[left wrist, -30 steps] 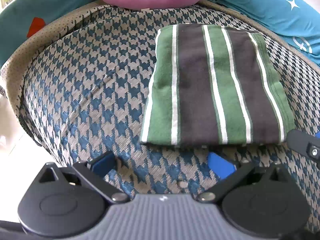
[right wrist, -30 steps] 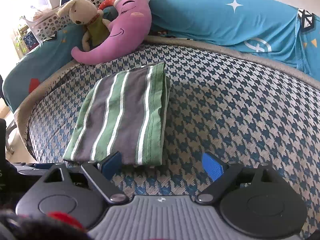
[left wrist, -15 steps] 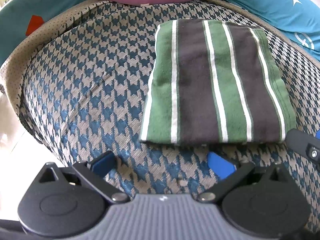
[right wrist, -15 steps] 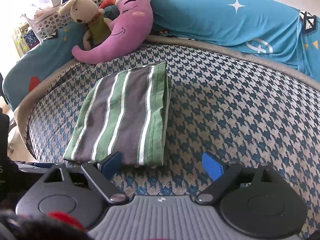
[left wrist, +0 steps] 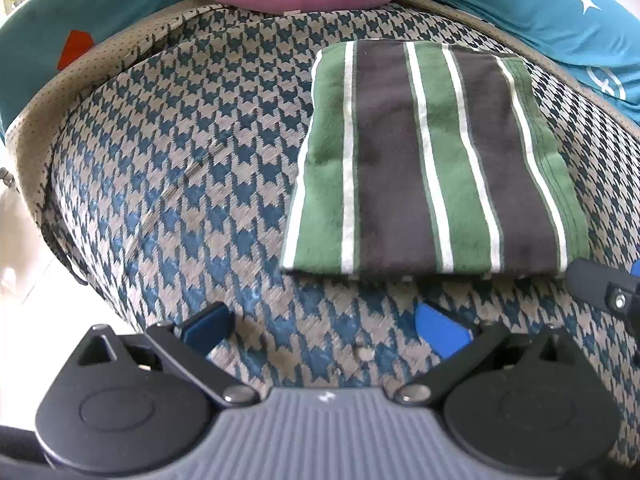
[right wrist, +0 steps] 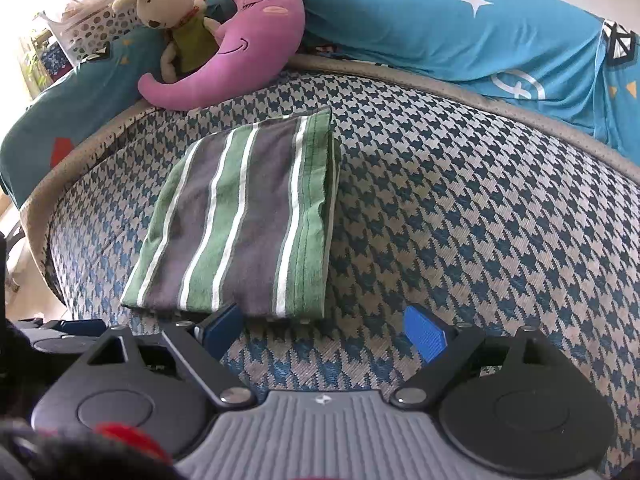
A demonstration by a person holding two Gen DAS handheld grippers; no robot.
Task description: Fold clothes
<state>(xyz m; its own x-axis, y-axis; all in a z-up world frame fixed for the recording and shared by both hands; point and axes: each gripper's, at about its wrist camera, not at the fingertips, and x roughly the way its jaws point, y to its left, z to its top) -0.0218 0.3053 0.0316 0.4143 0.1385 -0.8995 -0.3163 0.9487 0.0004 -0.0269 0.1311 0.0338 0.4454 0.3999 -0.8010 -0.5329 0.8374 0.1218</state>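
A green, grey and white striped garment (left wrist: 432, 160) (right wrist: 244, 220) lies folded into a neat rectangle on the houndstooth cushion (left wrist: 180, 168) (right wrist: 460, 220). My left gripper (left wrist: 324, 324) is open just short of the garment's near edge, nothing between its blue pads. My right gripper (right wrist: 324, 328) is open too, its left pad beside the garment's near right corner. Part of the right gripper (left wrist: 608, 292) shows at the right edge of the left wrist view.
A purple moon-shaped plush (right wrist: 240, 48) and a beige rabbit toy (right wrist: 172, 12) rest at the cushion's far rim. Teal pillows with stars (right wrist: 460, 28) (left wrist: 560, 8) ring the back. The cushion edge drops to a pale floor (left wrist: 24, 280) on the left. A white basket (right wrist: 92, 28) stands behind.
Both grippers have risen or drawn back slightly, so the folded garment sits a little lower and smaller in view. The garment itself has not moved.
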